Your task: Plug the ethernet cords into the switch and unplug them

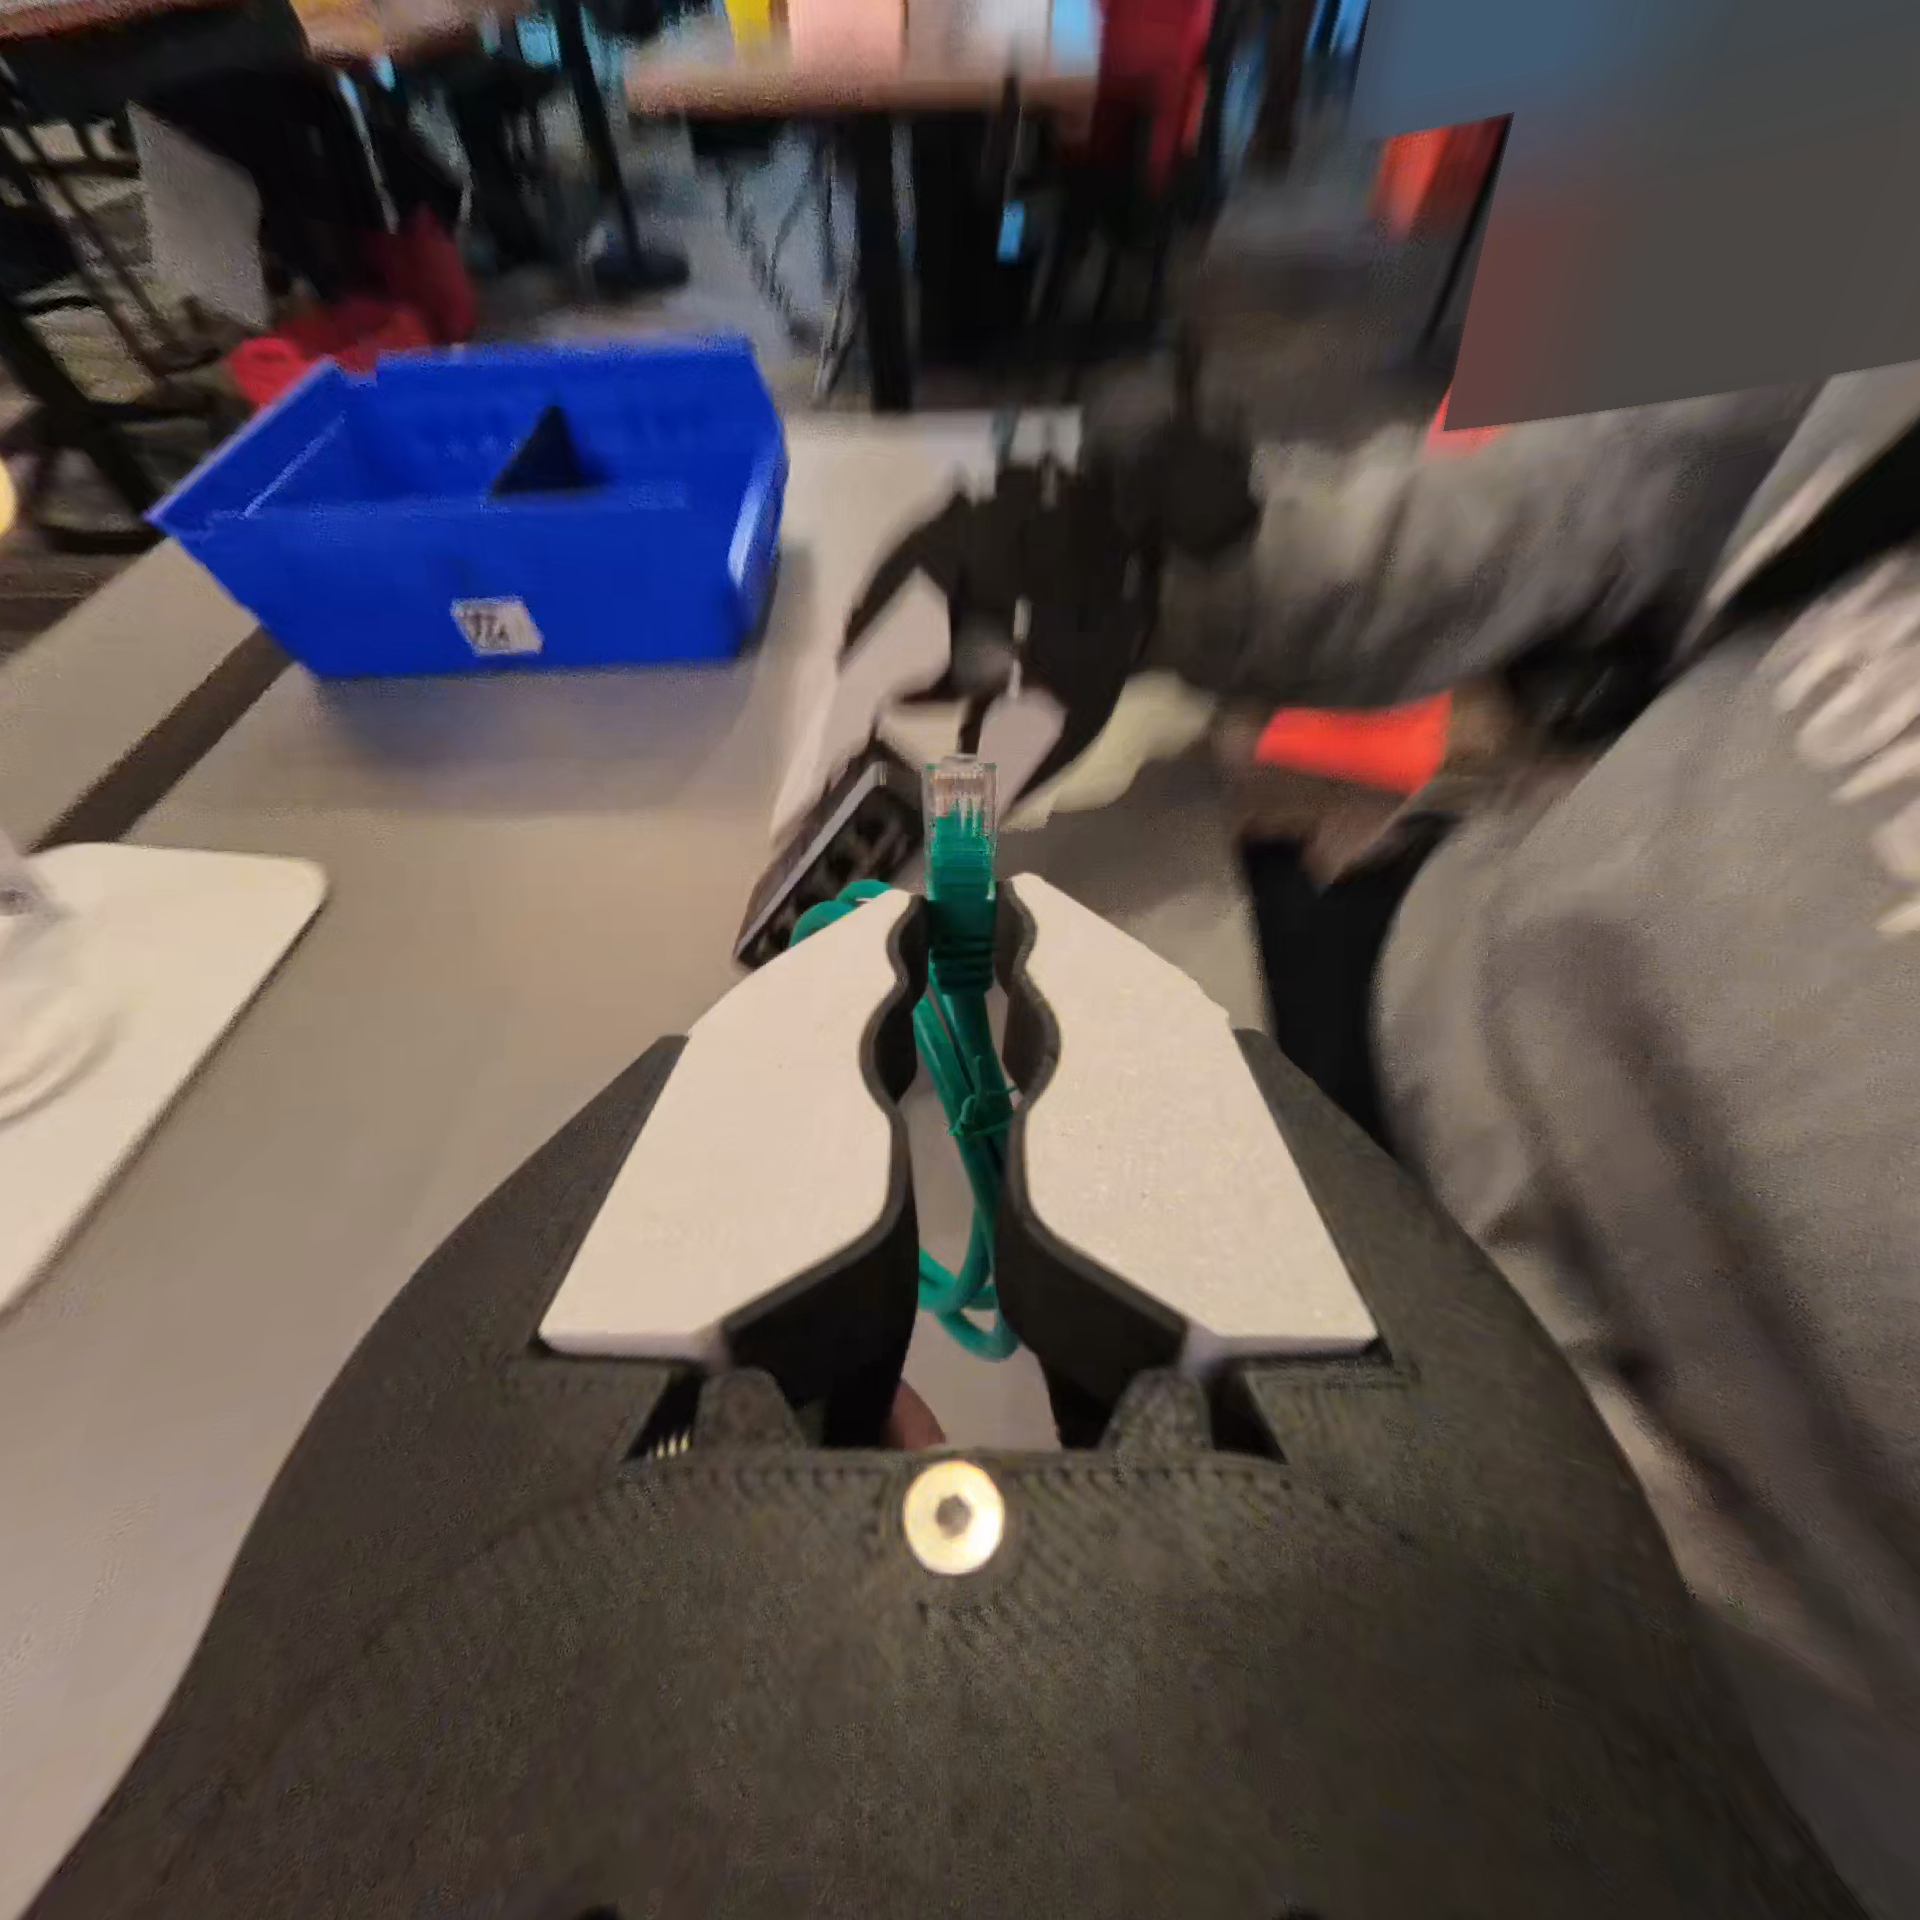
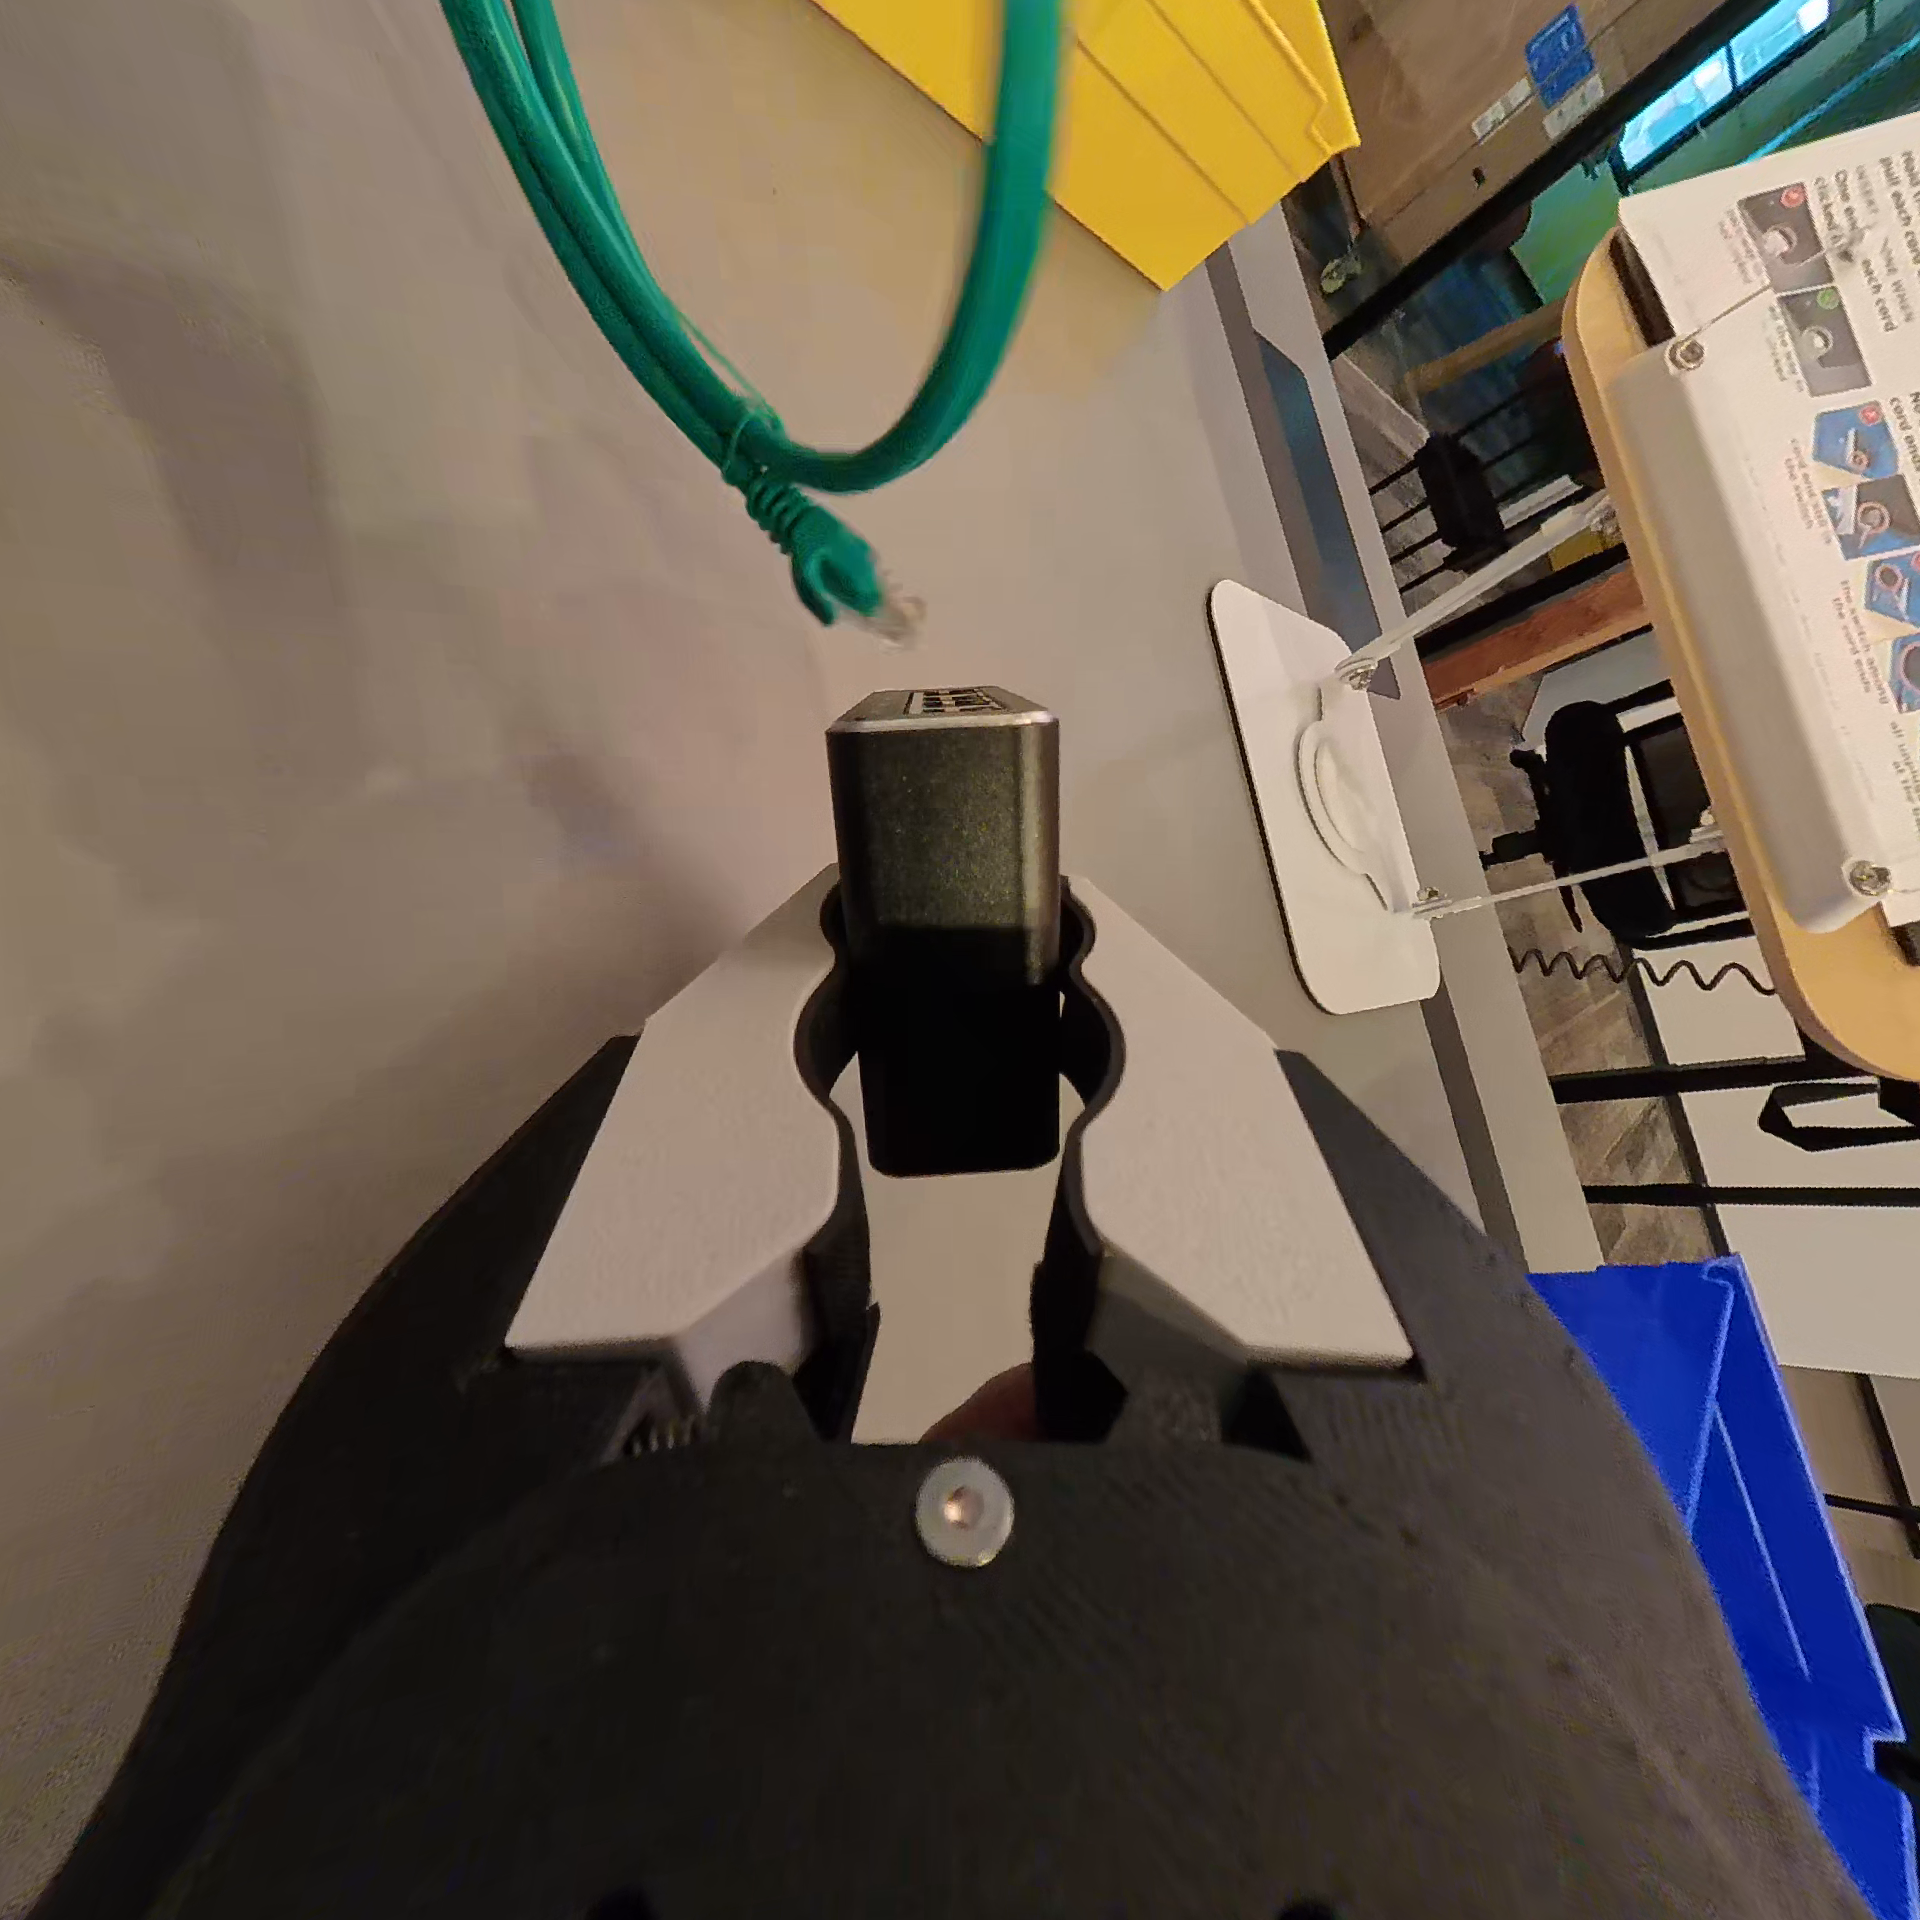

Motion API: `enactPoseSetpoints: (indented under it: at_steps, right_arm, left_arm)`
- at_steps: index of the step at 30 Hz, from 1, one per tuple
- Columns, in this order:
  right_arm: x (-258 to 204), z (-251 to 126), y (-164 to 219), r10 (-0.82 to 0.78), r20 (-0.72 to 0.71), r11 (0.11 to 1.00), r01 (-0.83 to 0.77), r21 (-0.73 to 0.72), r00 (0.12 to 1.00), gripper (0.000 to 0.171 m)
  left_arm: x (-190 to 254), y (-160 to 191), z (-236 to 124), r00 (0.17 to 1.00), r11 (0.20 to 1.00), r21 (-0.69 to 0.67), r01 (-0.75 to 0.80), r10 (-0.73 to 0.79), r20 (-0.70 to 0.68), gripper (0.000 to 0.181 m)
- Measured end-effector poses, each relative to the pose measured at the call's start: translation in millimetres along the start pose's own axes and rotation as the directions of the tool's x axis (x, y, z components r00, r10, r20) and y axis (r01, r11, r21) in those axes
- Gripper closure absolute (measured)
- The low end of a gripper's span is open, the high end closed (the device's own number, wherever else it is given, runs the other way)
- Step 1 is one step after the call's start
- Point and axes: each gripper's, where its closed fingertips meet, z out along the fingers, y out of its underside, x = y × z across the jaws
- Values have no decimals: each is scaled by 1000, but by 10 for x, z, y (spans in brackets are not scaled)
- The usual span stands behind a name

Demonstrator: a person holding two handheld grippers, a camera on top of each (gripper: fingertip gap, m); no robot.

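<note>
In the left wrist view, the left gripper (image 1: 961, 914), with matte black printed arms and white, finely grained finger pads (image 1: 769, 1122) with scalloped inner edges, is clamped on the ribbed boot of a green ethernet cord (image 1: 961, 935); its clear plastic plug (image 1: 961, 795) sticks out toward twelve o'clock, and the bundled cord loops back between the fingers, tied with a thin green twist. Just beyond the plug lies the dark switch (image 1: 831, 862), blurred, held by the other gripper at about one o'clock under a grey sleeve (image 1: 1403, 582). A glossy blue plastic bin (image 1: 488, 520) with a small white sticker sits at eleven o'clock on the pale grey table (image 1: 468, 831), and a white rounded pad (image 1: 156, 987) lies at nine o'clock. In the right wrist view, the right gripper (image 2: 951, 935) pinches the switch (image 2: 945, 831), a smooth dark metallic block with rounded edges, ports facing twelve o'clock. A second green plug (image 2: 842, 582) dangles just off those ports at about eleven o'clock, not touching. A yellow bin (image 2: 1174, 135) sits at one o'clock and a printed instruction sheet (image 2: 1818, 416) on a stand at three o'clock.
</note>
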Motion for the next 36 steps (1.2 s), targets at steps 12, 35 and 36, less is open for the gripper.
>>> enactPoseSetpoints:
  at_steps: [12, 35, 36]
  right_arm:
    - [-79, 12, 88, 13, 26, 1000, -12, -21, 1000, 139]
    - [-25, 124, 251, -120, -53, 985, 112, -131, 991, 139]
    - [-20, 142, 268, -167, -64, 975, 155, -157, 984, 139]
  left_arm:
    - [-1352, 780, -119, 764, 759, 177, 626, -643, 53, 168]
    - [-1976, 1820, -151, 656, 822, -362, 440, -19, 754, 148]
    - [-1996, 1862, -139, 648, 813, -371, 450, -11, 762, 148]
